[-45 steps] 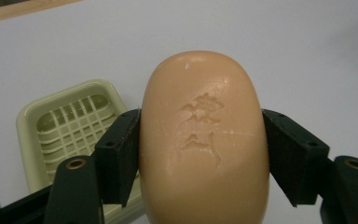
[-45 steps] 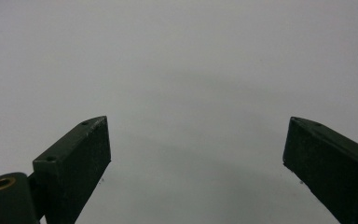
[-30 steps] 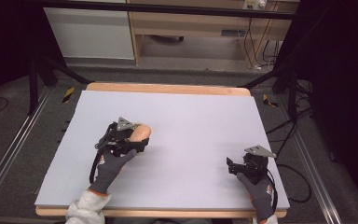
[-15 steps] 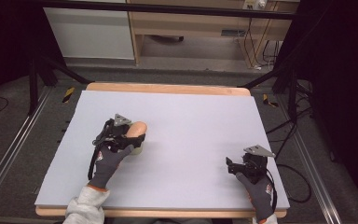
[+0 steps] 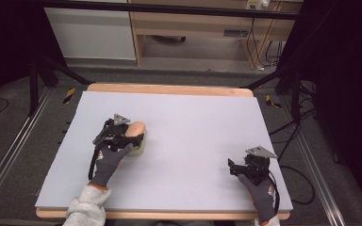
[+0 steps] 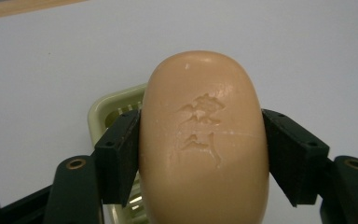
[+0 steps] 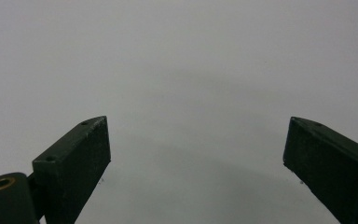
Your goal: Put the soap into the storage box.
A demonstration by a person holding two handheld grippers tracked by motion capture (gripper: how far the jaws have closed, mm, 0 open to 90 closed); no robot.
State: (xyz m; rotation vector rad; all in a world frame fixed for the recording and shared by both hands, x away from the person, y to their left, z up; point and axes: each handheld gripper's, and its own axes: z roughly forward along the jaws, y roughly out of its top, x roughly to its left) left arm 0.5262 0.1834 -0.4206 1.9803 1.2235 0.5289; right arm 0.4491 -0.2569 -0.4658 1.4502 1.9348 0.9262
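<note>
Here, at centre-left of the high view, the left gripper [image 5: 128,136] clamps a smooth, likely slippery soap bar [image 6: 204,140] by its long sides above a pale green dish [image 6: 114,111], while the right gripper [image 5: 239,165] gapes wide and empty at lower right.

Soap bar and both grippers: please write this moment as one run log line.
left gripper: shut on soap bar | soap dish: under soap bar | right gripper: open, nothing between jaws | table
</note>
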